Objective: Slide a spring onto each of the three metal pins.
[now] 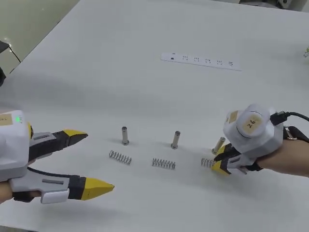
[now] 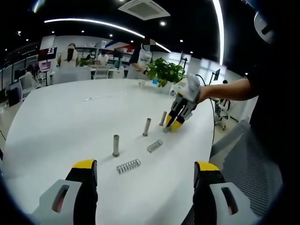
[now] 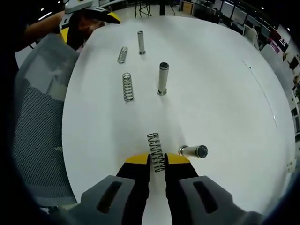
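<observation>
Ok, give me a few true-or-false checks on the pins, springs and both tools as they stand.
1. The three pins carry no spring yet. True.
2. The left tool is shut on a spring. False: it is open and holds nothing.
3. The right tool is closed on the end spring. True.
4. The middle spring stands upright. False: it lies flat on the table.
</observation>
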Demonstrator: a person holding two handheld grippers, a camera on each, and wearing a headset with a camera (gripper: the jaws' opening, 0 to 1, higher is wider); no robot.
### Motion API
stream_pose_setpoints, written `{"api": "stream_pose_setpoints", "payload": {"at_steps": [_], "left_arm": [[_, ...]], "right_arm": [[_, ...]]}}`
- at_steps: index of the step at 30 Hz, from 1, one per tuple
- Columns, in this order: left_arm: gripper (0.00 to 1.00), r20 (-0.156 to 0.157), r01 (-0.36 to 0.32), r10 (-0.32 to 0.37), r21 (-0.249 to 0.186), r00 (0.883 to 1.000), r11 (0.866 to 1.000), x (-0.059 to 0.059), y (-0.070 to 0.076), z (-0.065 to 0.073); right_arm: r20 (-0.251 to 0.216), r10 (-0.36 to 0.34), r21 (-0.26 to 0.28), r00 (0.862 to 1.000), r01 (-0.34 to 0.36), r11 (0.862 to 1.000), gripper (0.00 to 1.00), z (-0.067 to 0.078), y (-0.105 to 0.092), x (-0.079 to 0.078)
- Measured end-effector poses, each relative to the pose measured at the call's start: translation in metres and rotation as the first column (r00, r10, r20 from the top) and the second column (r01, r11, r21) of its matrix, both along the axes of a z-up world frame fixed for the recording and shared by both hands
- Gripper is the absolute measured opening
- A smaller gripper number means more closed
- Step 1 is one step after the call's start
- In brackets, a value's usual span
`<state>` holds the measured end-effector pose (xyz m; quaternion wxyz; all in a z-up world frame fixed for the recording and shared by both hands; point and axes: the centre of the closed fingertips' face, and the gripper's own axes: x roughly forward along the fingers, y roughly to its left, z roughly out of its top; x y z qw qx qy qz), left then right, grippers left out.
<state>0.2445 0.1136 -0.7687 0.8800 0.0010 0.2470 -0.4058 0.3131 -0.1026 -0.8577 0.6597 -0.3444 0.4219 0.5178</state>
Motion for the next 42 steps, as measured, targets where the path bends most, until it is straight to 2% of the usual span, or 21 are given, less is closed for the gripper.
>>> {"api": "stream_pose_setpoints", "payload": {"at_steps": [8,18,29,42], "left_arm": [[0.81,-0.002,0.003,-0.003,-0.002,1.0,1.0,-0.001,-0.002,-0.001],[0.8,0.007,0.008,-0.008,-0.012,1.0,1.0,0.001,-0.007,-0.001],[0.8,0.015,0.018,-0.017,-0.026,1.0,1.0,0.002,-0.012,0.002],[0.76,0.012,0.059,-0.059,-0.047,0.998,0.997,-0.003,-0.021,0.003]], "right_arm": [[0.011,0.022,0.001,1.0,-0.022,1.0,0.08,-0.001,0.0,-0.001],[0.03,0.046,0.025,0.998,-0.047,0.999,0.08,0.024,0.007,-0.005],[0.038,0.11,0.041,0.993,-0.112,0.993,0.08,0.054,0.022,-0.025],[0.018,0.151,0.039,0.988,-0.152,0.988,0.08,0.058,0.031,-0.047]]}}
